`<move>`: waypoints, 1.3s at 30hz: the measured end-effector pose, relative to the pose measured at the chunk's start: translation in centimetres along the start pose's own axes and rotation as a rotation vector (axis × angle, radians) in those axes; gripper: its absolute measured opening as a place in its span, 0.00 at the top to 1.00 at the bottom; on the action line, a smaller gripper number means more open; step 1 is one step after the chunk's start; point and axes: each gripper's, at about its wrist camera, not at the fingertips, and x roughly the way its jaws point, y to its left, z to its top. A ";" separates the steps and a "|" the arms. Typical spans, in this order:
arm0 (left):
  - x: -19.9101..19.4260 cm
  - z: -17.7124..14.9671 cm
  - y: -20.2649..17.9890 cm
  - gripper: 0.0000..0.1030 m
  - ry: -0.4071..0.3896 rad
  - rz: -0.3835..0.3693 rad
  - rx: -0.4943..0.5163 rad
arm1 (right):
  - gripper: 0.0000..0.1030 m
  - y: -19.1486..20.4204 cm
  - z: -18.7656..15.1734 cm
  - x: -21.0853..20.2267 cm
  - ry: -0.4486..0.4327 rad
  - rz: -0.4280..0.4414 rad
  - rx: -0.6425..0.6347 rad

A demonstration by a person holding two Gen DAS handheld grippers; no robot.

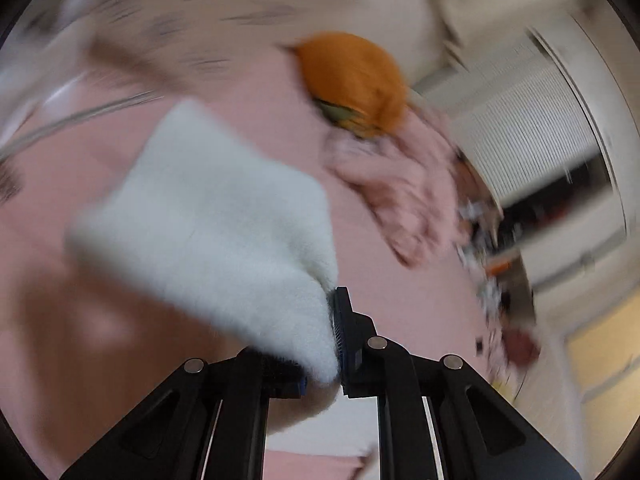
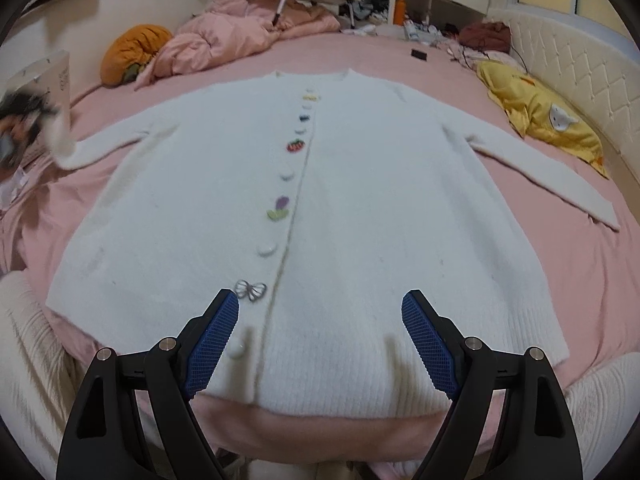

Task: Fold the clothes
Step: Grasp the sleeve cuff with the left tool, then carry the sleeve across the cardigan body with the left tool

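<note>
A white fuzzy cardigan [image 2: 320, 200] with coloured buttons lies flat, front up, on the pink bed [image 2: 580, 248], sleeves spread to both sides. My right gripper [image 2: 320, 340] is open and empty, hovering over the cardigan's hem near the button line. My left gripper [image 1: 320, 344] is shut on the end of the cardigan's left sleeve [image 1: 216, 216] and holds it lifted above the bed; that view is motion-blurred. In the right wrist view the left gripper [image 2: 24, 128] shows blurred at the far left, at the sleeve end [image 2: 64, 148].
An orange cushion [image 2: 132, 52] and a crumpled pink duvet [image 2: 224, 36] lie at the far left of the bed. A yellow plush [image 2: 548, 116] lies at the right by the padded headboard [image 2: 568, 60]. Clutter [image 2: 420, 32] sits at the far edge.
</note>
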 end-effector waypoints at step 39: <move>17.2 -58.7 -37.1 0.86 0.211 0.107 1.954 | 0.19 -10.6 2.0 1.0 -0.063 0.326 0.447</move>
